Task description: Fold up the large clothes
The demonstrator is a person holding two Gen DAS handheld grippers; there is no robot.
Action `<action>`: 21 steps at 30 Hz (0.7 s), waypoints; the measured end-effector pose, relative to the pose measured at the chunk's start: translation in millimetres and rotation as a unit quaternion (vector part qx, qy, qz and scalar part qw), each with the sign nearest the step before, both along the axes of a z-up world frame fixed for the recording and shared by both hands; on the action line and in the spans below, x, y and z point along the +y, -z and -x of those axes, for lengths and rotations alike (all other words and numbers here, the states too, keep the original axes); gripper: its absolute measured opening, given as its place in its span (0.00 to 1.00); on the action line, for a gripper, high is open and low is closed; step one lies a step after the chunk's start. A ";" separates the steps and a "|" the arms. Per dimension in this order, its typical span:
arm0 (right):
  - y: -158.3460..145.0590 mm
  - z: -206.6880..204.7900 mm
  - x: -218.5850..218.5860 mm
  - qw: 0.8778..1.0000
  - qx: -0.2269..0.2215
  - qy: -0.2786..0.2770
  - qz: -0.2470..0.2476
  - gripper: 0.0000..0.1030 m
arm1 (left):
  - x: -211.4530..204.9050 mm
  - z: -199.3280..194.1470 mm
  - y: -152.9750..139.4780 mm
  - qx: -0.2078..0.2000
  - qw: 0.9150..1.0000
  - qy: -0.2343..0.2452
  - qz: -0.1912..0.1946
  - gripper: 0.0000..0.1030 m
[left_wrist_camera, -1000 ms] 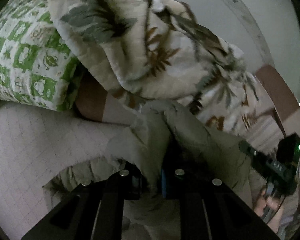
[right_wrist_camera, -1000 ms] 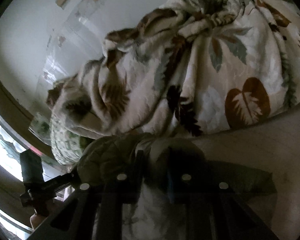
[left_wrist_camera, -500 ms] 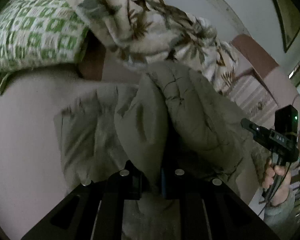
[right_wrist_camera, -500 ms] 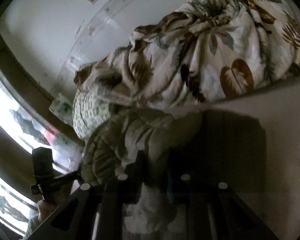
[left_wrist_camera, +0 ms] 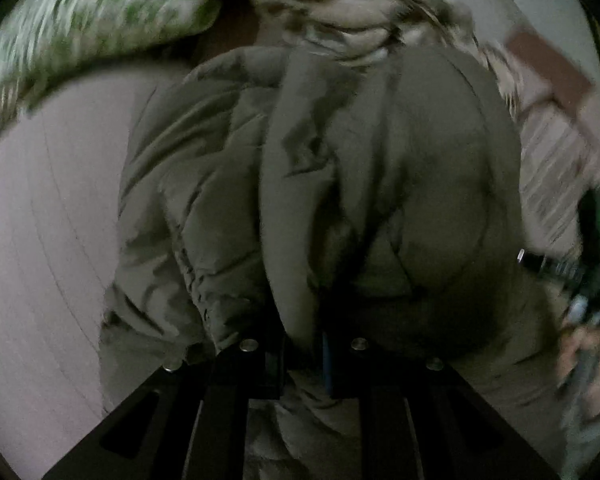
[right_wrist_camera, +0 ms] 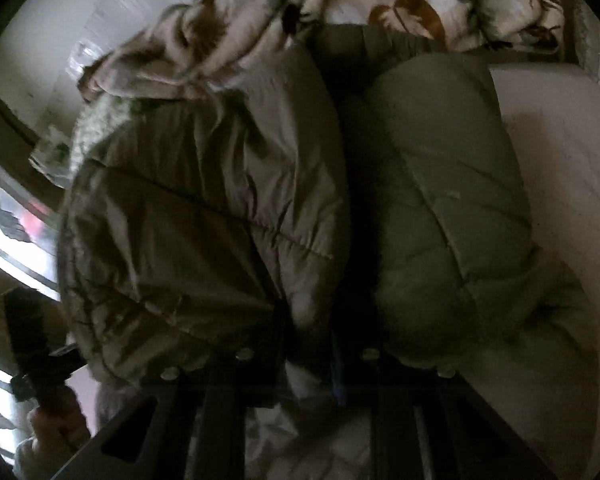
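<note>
An olive-green quilted puffer jacket [left_wrist_camera: 340, 184] fills most of the left wrist view, lying on a pale bed sheet [left_wrist_camera: 48, 240]. My left gripper [left_wrist_camera: 302, 354] is shut on a fold of the jacket's fabric. In the right wrist view the same jacket [right_wrist_camera: 204, 220] bulges on both sides of my right gripper [right_wrist_camera: 310, 364], which is shut on another fold of it. Each view shows the other gripper at its edge: the right gripper [left_wrist_camera: 588, 272] with a hand at the right, the left gripper [right_wrist_camera: 32, 328] with a hand at lower left.
A crumpled leaf-print quilt [right_wrist_camera: 400, 8] lies just beyond the jacket against the wall. A green-and-white patterned pillow [left_wrist_camera: 92, 28] sits at the upper left. A bright window [right_wrist_camera: 8, 240] stands to the left of the bed. Bare sheet [right_wrist_camera: 560, 184] shows on the right.
Both grippers have sunk toward the bed with the jacket in them. The jacket now fills both views, and the quilt and pillow have slid toward the top edge.
</note>
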State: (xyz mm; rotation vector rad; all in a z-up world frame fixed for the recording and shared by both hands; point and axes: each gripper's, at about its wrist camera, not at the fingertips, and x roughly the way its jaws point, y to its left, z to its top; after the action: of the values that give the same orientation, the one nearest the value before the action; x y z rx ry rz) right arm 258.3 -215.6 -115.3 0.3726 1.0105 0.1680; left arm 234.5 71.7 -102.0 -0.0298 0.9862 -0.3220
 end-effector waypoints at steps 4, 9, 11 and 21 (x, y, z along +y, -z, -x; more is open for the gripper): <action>7.5 -8.1 3.9 1.000 0.006 0.004 0.020 0.19 | -17.4 6.2 1.9 -0.034 0.998 0.009 -0.054 0.14; 10.6 -7.5 7.6 1.000 0.005 0.014 0.026 0.20 | -29.3 6.8 3.6 -0.039 0.997 0.001 -0.070 0.14; 9.5 -8.0 13.2 1.000 0.005 0.024 0.016 0.20 | -35.4 8.2 6.5 -0.043 0.996 -0.002 -0.077 0.14; -16.4 28.2 10.1 1.000 -0.019 0.014 0.006 0.80 | -40.4 20.5 4.9 -0.044 0.994 -0.004 -0.103 0.14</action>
State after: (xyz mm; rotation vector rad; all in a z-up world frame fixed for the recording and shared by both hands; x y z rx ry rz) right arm 230.1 -205.5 -98.9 0.3721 0.9670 0.1428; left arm 214.0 31.4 -106.9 0.1663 0.9263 -0.2120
